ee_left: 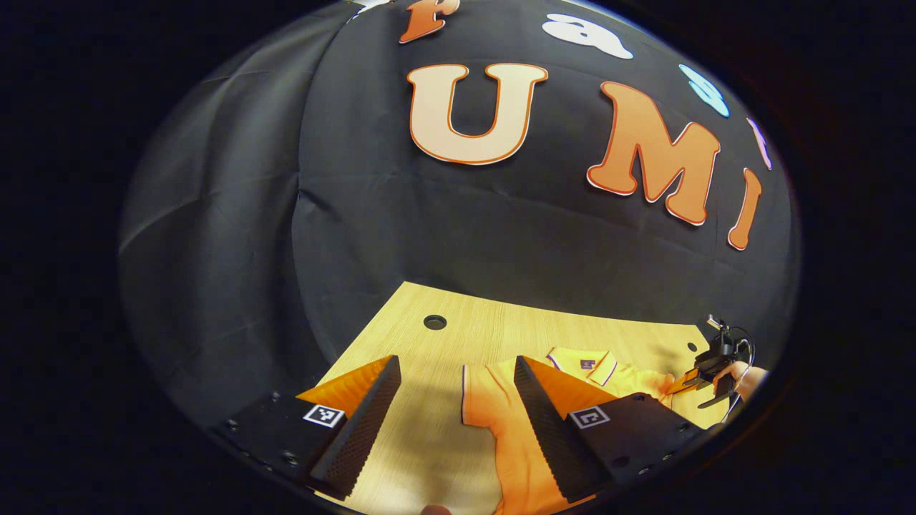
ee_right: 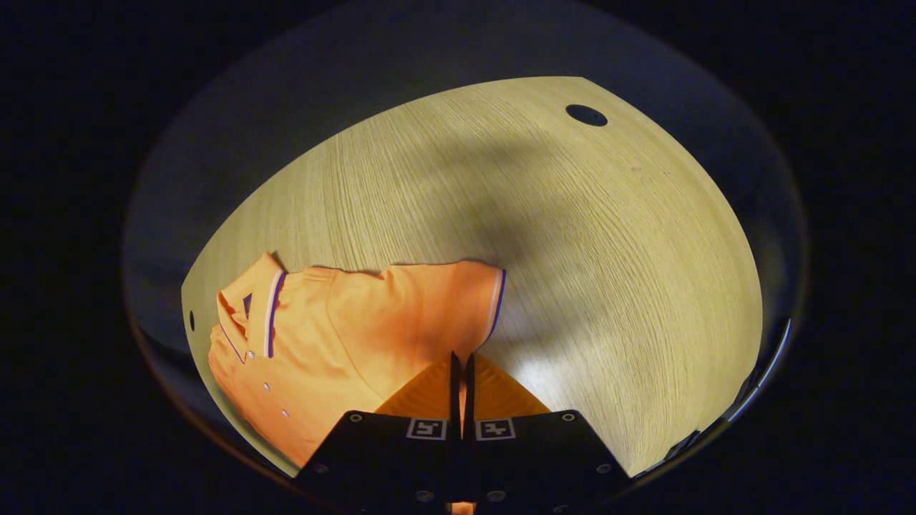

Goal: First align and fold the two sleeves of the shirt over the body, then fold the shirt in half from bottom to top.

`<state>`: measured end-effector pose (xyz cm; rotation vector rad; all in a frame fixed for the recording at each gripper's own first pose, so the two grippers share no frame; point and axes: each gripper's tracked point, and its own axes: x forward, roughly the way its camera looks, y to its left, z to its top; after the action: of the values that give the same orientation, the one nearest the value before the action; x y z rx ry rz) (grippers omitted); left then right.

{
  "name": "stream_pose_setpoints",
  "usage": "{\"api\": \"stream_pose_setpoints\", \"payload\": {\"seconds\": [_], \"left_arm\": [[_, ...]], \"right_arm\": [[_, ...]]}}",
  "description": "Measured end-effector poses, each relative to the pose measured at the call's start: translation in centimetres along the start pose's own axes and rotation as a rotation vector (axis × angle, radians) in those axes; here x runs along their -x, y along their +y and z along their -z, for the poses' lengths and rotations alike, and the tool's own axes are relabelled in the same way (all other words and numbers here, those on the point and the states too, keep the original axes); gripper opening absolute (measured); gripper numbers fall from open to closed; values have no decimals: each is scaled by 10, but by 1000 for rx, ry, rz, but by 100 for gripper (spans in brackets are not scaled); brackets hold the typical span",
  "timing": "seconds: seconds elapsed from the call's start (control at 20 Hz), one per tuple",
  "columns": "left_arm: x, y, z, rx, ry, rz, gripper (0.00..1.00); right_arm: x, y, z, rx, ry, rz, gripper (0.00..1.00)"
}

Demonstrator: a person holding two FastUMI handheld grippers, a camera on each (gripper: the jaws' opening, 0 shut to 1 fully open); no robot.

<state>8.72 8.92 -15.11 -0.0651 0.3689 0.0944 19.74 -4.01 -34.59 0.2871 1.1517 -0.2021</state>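
Your left gripper (ee_left: pixel 458 365) is spread wide, its two fingers well apart and holding nothing. It hangs over the table (ee_left: pixel 494 329): the left finger is above bare wood, the right finger above the shirt (ee_left: pixel 501 415), close by the sleeve's striped cuff. You cannot tell from this view whether that finger touches the cloth.

In the left gripper view the shirt lies toward the table's right side, collar (ee_left: pixel 583 361) pointing at the far edge, the body running back toward the near edge under the finger. Your other gripper shows there too, at the table's right edge, low at the shirt's far sleeve, with a hand (ee_left: pixel 748 379) behind it.

Your right gripper (ee_right: pixel 461 355) is pressed together, the fingers almost meeting with only a thin slit between them. The tips sit at the shirt's (ee_right: pixel 343 336) edge just below the sleeve (ee_right: pixel 444 300); a sliver of orange shows in the slit, but you cannot tell for sure whether cloth is pinched.

In the right gripper view the shirt lies flat, collar (ee_right: pixel 250 315) to the left near the table's (ee_right: pixel 572 250) edge, buttons down the placket, sleeve spread out toward the middle of the wood. A round hole (ee_right: pixel 586 114) sits near the far corner.
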Motion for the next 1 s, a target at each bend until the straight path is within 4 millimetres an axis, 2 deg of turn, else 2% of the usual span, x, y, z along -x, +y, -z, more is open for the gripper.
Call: {"api": "stream_pose_setpoints", "payload": {"seconds": [0.25,0.5,0.65,0.85,1.0], "left_arm": [[11,3,3,9,-10,16,98],[20,10,5,4,-13,36,98],[27,16,5,12,-21,53,98],[32,26,7,19,-14,71,98],[30,34,12,20,0,82,98]], "right_arm": [[37,27,-11,62,-66,-48,1],[74,82,-10,138,-116,-128,0],[88,117,-1,186,-122,-172,1],[97,165,26,223,-105,-233,0],[97,183,38,251,-97,-230,1]]}}
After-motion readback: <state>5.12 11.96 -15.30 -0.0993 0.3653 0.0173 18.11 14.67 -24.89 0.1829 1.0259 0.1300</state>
